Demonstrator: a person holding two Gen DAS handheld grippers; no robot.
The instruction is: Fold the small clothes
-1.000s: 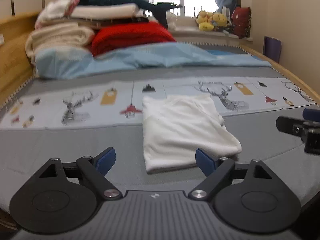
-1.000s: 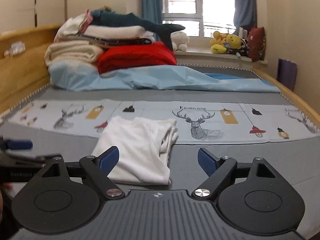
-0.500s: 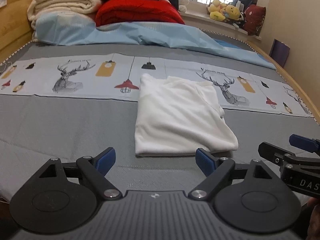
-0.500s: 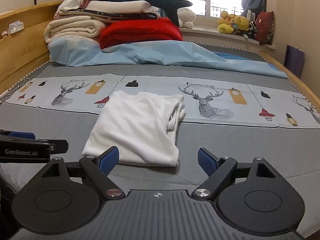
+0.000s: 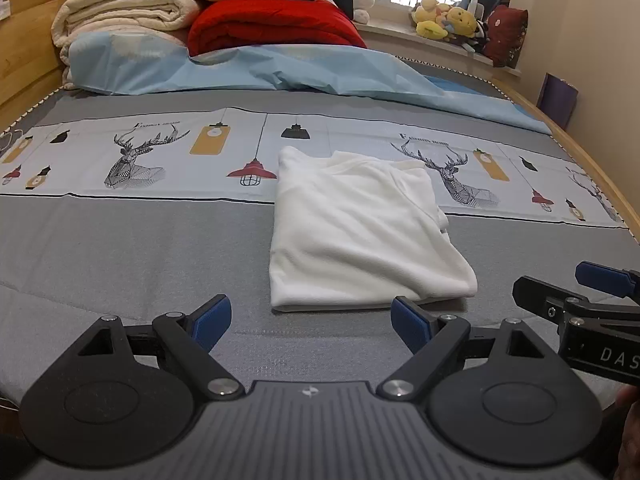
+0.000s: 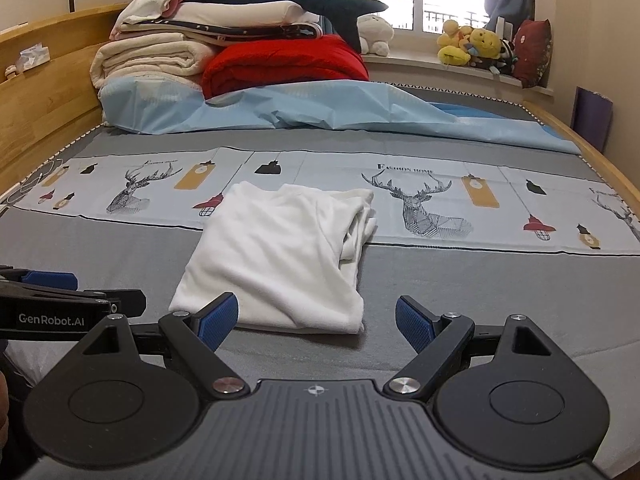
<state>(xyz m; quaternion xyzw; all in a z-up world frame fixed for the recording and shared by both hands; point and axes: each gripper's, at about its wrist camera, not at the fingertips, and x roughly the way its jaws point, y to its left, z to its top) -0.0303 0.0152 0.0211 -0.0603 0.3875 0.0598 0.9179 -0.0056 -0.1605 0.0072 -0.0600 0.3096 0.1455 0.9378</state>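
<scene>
White cotton is what fills the middle of your left wrist view: the folded garment (image 5: 360, 232) lies flat on the grey bed cover (image 5: 120, 248), its far edge overlapping the pale printed strip (image 5: 132, 160) with deer and lamps. Your left gripper (image 5: 310, 318) sits just short of the garment's near hem, its blue-padded fingers (image 5: 212, 318) spread wide apart and gripping nothing. At the right edge your right gripper (image 5: 576, 300) reaches in from the side, low over the cover and beside the garment's near right corner, apart from the cloth. Beyond, a blue sheet (image 5: 280, 68) runs across the bed under a red blanket (image 5: 272, 26) and cream folded bedding (image 5: 128, 12).

From your right wrist view, the garment (image 6: 276, 256) lies ahead and slightly left, its loose layered edges bunched along the right side. Your right gripper (image 6: 316, 320) has its fingers (image 6: 416, 322) wide open and empty; the left pad overlaps the garment's near left corner in the picture, though you cannot tell whether it touches. Your left gripper (image 6: 76, 296) enters from the left edge, near the hem. Plush toys (image 6: 472, 46) line the window sill.
</scene>
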